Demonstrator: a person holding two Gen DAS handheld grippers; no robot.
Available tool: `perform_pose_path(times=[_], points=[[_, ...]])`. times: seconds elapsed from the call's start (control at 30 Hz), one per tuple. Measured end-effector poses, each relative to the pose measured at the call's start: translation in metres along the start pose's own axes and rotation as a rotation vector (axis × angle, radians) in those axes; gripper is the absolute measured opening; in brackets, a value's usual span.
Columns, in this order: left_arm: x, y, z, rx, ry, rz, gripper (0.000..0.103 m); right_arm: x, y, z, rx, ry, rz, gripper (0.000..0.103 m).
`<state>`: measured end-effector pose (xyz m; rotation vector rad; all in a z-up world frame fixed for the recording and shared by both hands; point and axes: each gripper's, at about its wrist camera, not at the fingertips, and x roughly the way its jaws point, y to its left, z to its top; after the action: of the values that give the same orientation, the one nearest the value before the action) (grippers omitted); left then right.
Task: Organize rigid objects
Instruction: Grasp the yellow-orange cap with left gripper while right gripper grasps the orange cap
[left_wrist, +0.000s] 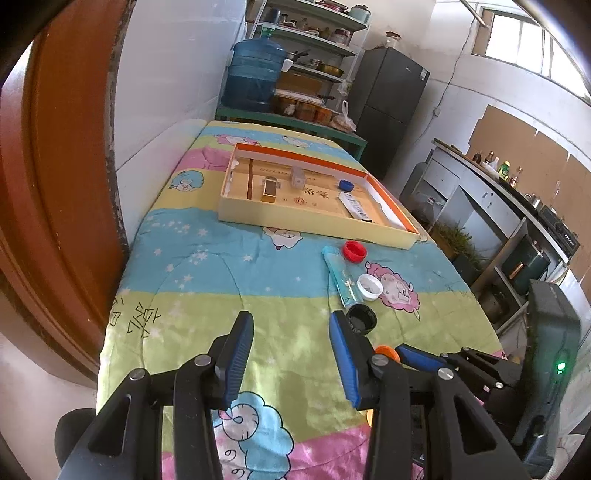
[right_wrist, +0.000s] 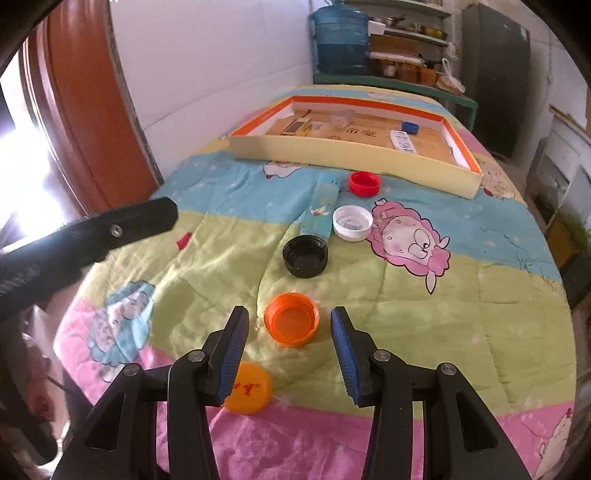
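above quilt (right_wrist: 406, 314) | right gripper (right_wrist: 290, 325) tilted down, open | orange cap (right_wrist: 291, 325) between fingers

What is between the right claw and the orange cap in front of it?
Nothing visible. The right claw stands open with the orange cap lying open side up just ahead of its pads, bare quilt around it. The black cap lies farther off.
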<state>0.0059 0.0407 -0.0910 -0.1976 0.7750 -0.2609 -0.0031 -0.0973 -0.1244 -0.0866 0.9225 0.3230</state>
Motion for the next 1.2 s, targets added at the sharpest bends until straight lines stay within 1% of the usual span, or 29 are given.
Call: perform_pose_path(times=[0.03,0.07,0.1,0.13,0.23,0.27,0.37,0.43,0.53,0.6,0.67,0.73,0.77,0.8,0.83,0.87,0.93,1.03,1.1,1.2], points=[[0.000,-0.001,-0.001,0.003,0.001,-0.002,0.043,0.000,0.000,0.000,-0.002,0.000,-0.002,0.047],[-0.001,-0.003,-0.002,0.010,0.004,-0.007,0.043,0.000,-0.001,-0.001,0.001,-0.001,0.000,0.043],[-0.001,-0.004,-0.004,0.018,0.006,-0.017,0.043,-0.001,-0.003,-0.001,0.009,-0.003,0.005,0.032],[0.000,-0.005,-0.005,0.025,0.009,-0.024,0.043,-0.003,-0.006,0.000,0.019,-0.007,0.009,0.030],[0.000,-0.013,-0.013,0.062,0.027,-0.070,0.043,-0.015,-0.017,0.001,0.050,-0.044,0.006,0.030],[0.000,-0.019,-0.017,0.082,0.034,-0.098,0.043,-0.020,-0.023,0.002,0.063,-0.064,-0.001,0.030],[0.003,-0.036,-0.030,0.133,0.060,-0.163,0.043,-0.033,-0.043,0.006,0.112,-0.111,-0.048,0.030],[0.003,-0.051,-0.040,0.186,0.064,-0.176,0.043,-0.036,-0.054,0.006,0.139,-0.121,-0.061,0.030],[0.005,-0.070,-0.056,0.268,0.065,-0.161,0.043,-0.040,-0.062,0.004,0.158,-0.125,-0.074,0.030],[0.007,-0.076,-0.063,0.291,0.066,-0.151,0.043,-0.041,-0.063,0.002,0.162,-0.123,-0.072,0.030],[0.015,-0.082,-0.070,0.322,0.087,-0.113,0.043,-0.040,-0.064,0.001,0.168,-0.122,-0.065,0.030],[0.021,-0.083,-0.073,0.333,0.107,-0.088,0.042,-0.041,-0.063,-0.001,0.171,-0.119,-0.062,0.030],[0.019,-0.082,-0.075,0.332,0.092,-0.082,0.043,-0.041,-0.063,-0.002,0.172,-0.119,-0.061,0.030],[0.019,-0.082,-0.075,0.325,0.085,-0.072,0.040,-0.042,-0.063,-0.003,0.171,-0.121,-0.060,0.030],[0.019,-0.082,-0.075,0.321,0.088,-0.063,0.033,-0.043,-0.063,-0.003,0.171,-0.123,-0.059,0.031],[0.020,-0.082,-0.075,0.324,0.093,-0.053,0.031,-0.042,-0.063,-0.003,0.171,-0.126,-0.059,0.031],[0.019,-0.082,-0.076,0.329,0.085,-0.042,0.031,-0.043,-0.063,-0.005,0.176,-0.130,-0.052,0.031],[0.017,-0.081,-0.075,0.315,0.078,-0.048,0.030,-0.038,-0.064,-0.003,0.185,-0.119,-0.037,0.031],[0.012,-0.076,-0.073,0.284,0.064,-0.055,0.030,-0.033,-0.063,0.000,0.179,-0.105,-0.034,0.031],[0.006,-0.066,-0.065,0.234,0.036,-0.063,0.030,-0.032,-0.060,0.006,0.164,-0.108,-0.040,0.031]])
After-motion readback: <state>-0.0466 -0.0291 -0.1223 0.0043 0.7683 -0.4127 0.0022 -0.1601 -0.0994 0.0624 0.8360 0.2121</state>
